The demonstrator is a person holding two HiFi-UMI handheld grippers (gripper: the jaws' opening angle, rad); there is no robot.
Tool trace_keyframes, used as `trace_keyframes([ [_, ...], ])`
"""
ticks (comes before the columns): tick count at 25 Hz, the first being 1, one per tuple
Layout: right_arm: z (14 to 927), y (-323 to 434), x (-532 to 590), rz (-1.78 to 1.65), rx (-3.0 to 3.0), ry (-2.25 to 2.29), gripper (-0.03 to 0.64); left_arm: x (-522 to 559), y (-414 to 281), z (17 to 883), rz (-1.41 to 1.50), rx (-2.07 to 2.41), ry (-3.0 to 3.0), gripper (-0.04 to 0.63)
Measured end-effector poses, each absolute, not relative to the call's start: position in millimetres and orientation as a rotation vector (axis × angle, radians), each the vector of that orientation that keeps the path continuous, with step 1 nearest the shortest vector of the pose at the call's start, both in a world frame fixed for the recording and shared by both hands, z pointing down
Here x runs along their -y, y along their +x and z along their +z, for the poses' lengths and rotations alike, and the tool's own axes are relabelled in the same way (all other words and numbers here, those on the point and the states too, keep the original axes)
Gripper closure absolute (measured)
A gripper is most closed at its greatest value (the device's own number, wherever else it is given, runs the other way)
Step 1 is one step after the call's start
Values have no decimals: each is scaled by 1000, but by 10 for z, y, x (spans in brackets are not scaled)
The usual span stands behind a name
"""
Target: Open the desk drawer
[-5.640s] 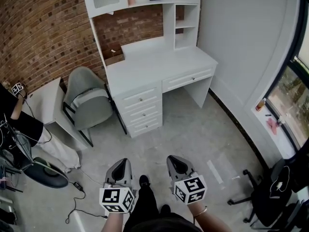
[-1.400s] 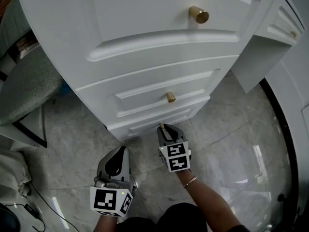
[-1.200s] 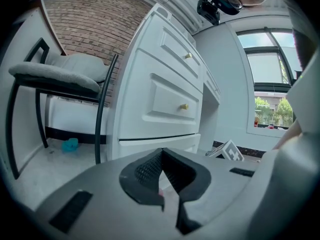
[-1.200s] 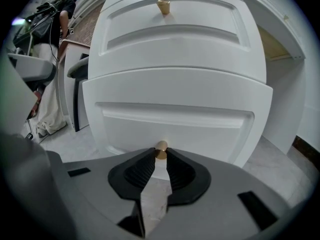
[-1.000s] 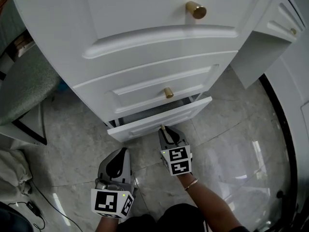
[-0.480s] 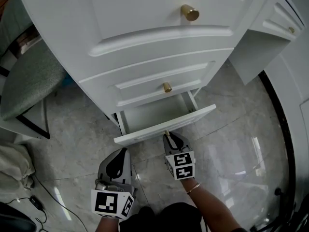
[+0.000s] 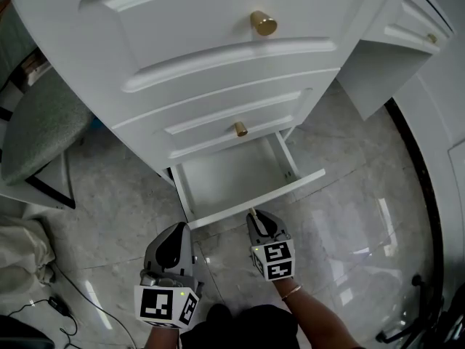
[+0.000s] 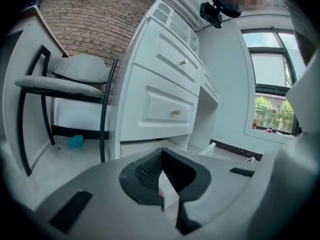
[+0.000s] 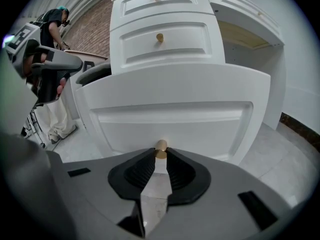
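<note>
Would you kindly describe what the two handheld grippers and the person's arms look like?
Both the left gripper and right gripper have grey, tapered shells with black ribbed pads inside. Each carries a white cube printed with black square markers. A thin bracelet circles the right wrist; no sleeve shows on that forearm.

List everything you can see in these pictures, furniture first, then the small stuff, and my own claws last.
desk drawer unit: one, white, centre of head view
bottom drawer: one, white, pulled open, nothing visible inside
closed drawers: two, white, stacked above it
knobs: three, brass, one per stacked drawer front
chair: one, grey seat, black frame, left of the unit
floor: grey marble tiles
cable: one, black, on the floor, lower left
brick wall: red-brown, behind the chair
window: one, right of the desk
left claw: shut, holding nothing
right claw: shut on the bottom drawer's knob
</note>
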State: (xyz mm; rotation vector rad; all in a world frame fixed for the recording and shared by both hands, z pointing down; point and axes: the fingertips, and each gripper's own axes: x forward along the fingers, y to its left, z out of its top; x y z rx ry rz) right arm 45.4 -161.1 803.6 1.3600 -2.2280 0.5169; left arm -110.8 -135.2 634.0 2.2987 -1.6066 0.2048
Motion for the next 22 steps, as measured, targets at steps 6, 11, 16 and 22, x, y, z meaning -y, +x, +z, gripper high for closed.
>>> trace_keyframes([
  [6, 8028, 505, 1463, 566, 2195, 1372, 549, 1349, -1079, 6277, 213, 1592, 2294, 586],
  [11, 8029, 546, 1345, 601, 2156, 1392, 549, 1343, -1092, 6232, 226, 1585, 2287, 586],
  [16, 7966, 615, 1198, 641, 2139, 1408, 537, 1377, -1093, 6211, 230, 1581, 2287, 588],
  [22, 7520, 752, 1114, 681, 2211, 1490, 574, 1461, -1056, 6195, 224, 1575, 2302, 586],
])
